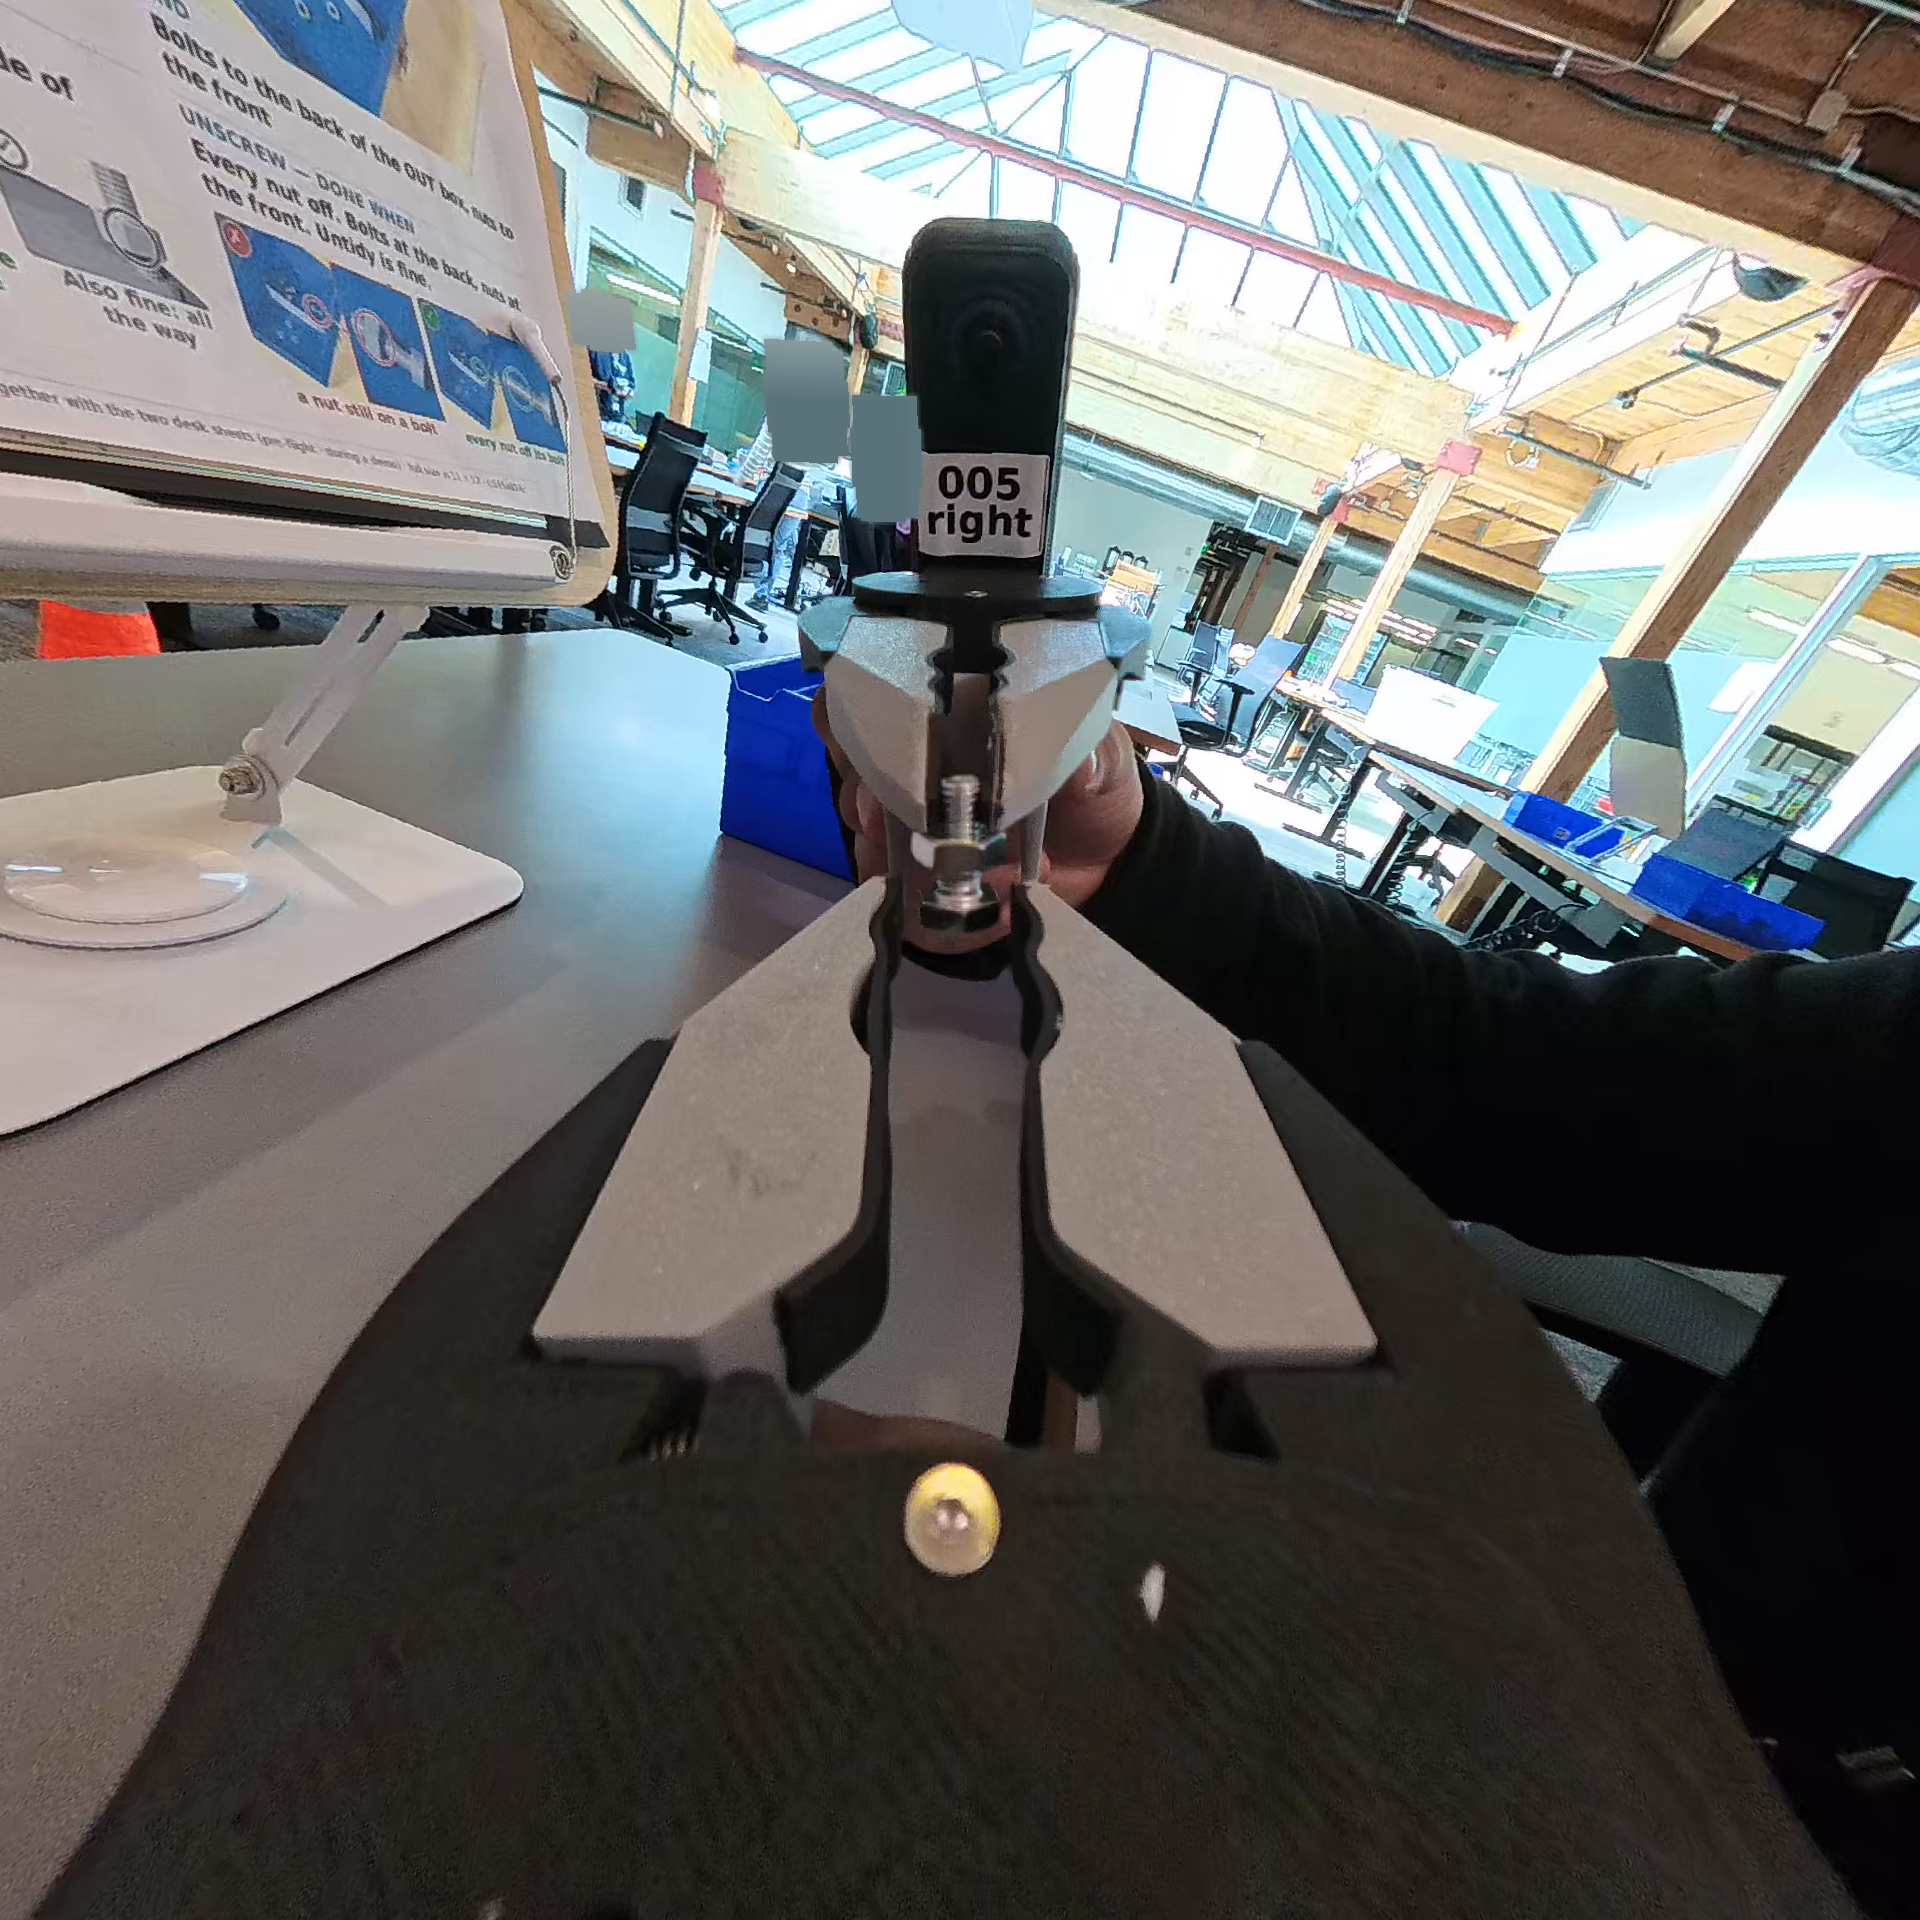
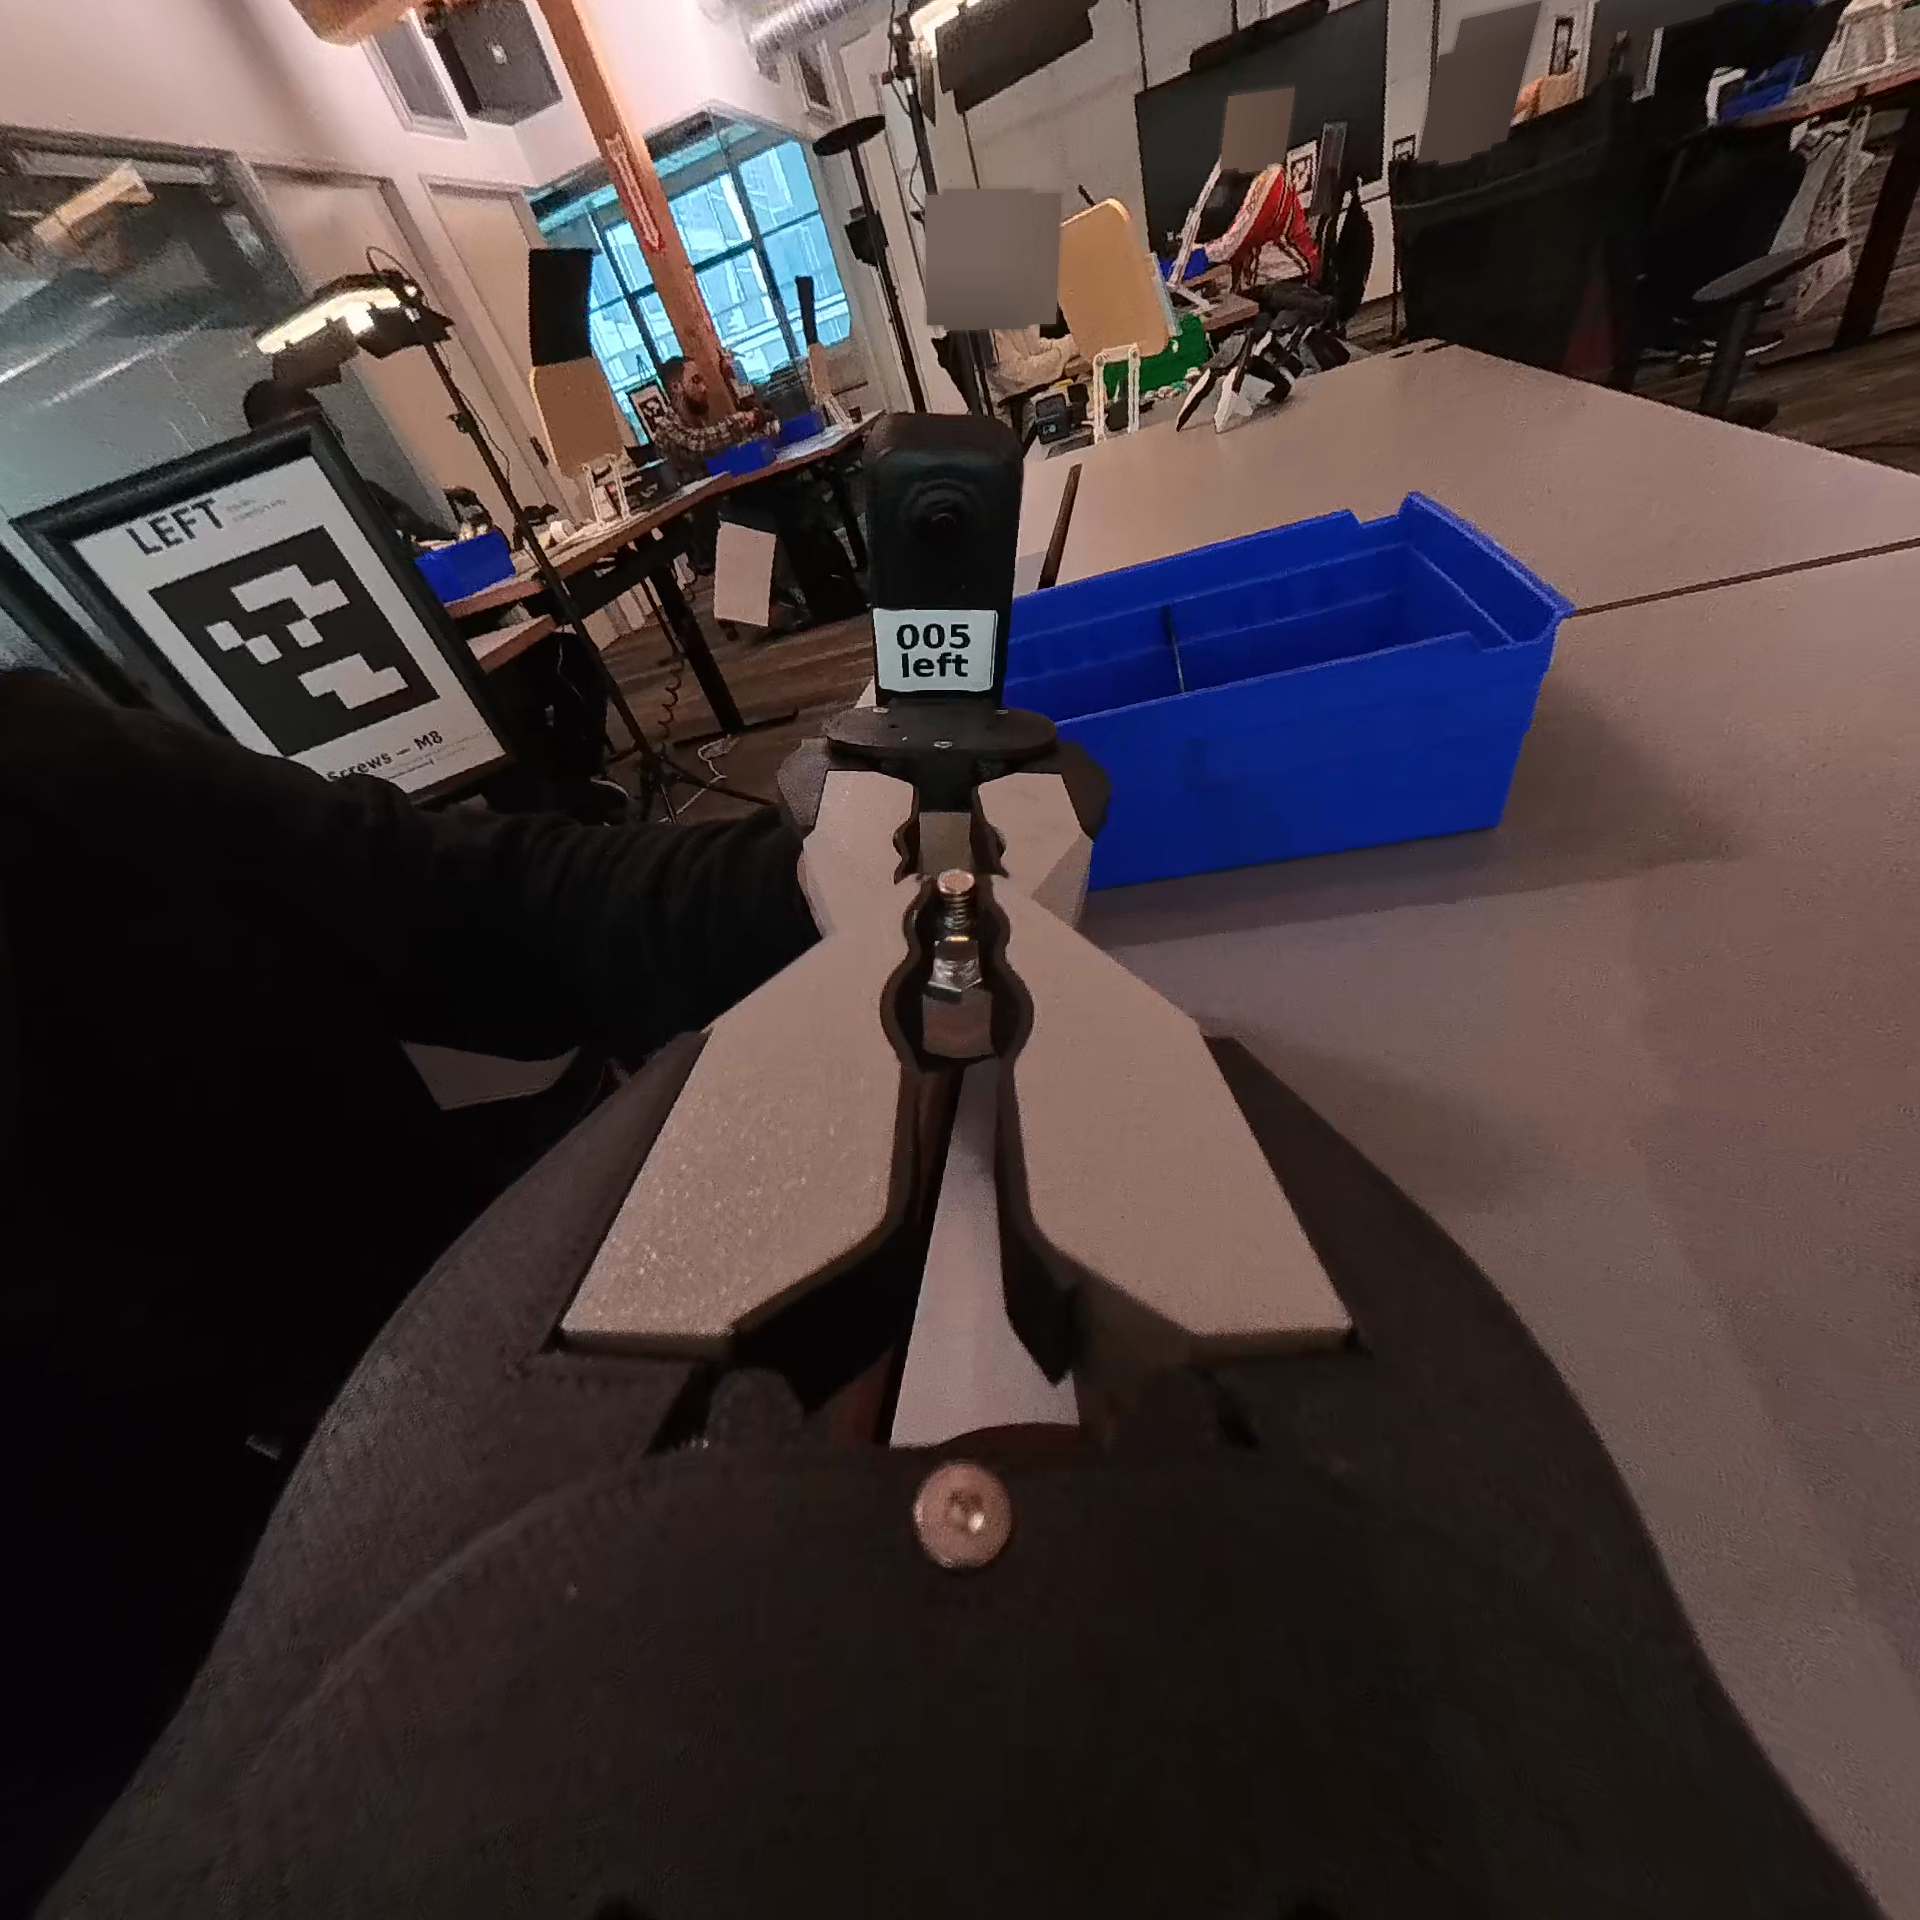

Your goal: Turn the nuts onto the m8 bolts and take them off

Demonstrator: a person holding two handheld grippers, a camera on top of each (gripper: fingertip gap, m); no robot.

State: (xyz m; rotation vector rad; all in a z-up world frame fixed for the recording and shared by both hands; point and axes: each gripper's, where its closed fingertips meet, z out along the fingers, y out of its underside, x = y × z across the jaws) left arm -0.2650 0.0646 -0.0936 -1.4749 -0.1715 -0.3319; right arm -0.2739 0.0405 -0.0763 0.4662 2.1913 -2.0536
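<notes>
Left wrist view: the left gripper points at the right gripper, tip to tip above the grey table.
Bolt: a silver hex-head bolt stands upright between the two sets of tips, thread end up, head at the bottom.
Nut: a silver hex nut sits on the thread just above the head.
Left fingers: set close on either side of the bolt's head; I cannot tell whether they press on it.
Right wrist view: the right gripper is clamped on the bolt, with the nut and the head lying in the notches of its fingers.
Bin: a blue plastic bin with dividers rests on the table, near and beyond the grippers.
Stand: a white tilted stand carries a printed instruction sheet, to the left.
Person: a hand in a black sleeve holds the right gripper.
</notes>
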